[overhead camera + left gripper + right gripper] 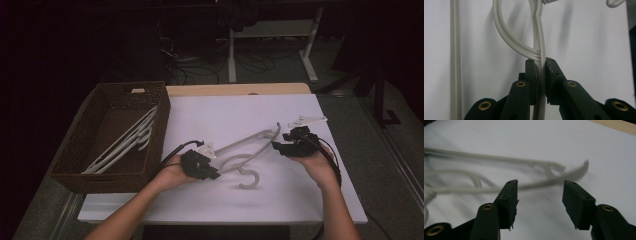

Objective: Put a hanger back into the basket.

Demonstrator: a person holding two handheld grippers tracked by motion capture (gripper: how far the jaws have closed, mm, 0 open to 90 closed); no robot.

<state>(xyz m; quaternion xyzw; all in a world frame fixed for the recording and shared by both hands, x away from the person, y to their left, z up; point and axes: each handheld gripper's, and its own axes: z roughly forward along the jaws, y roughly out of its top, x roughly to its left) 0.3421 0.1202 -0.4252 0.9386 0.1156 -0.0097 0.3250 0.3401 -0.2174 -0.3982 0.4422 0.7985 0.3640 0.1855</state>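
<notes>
left gripper (212, 167) clamped on grey hanger (250, 145), mid-table, right of the basket (107, 172). right gripper (280, 146) jaws spread wide, just beside the hanger's far-right end, not touching.

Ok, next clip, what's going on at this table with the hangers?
A person works at a white-topped table with a gripper in each hand. The left gripper is clamped on the arm of a pale grey plastic clothes hanger lying on the table. The right gripper is open by the hanger's far end, holding nothing. More pale hangers already lie in the dark brown woven basket at the left.
</notes>
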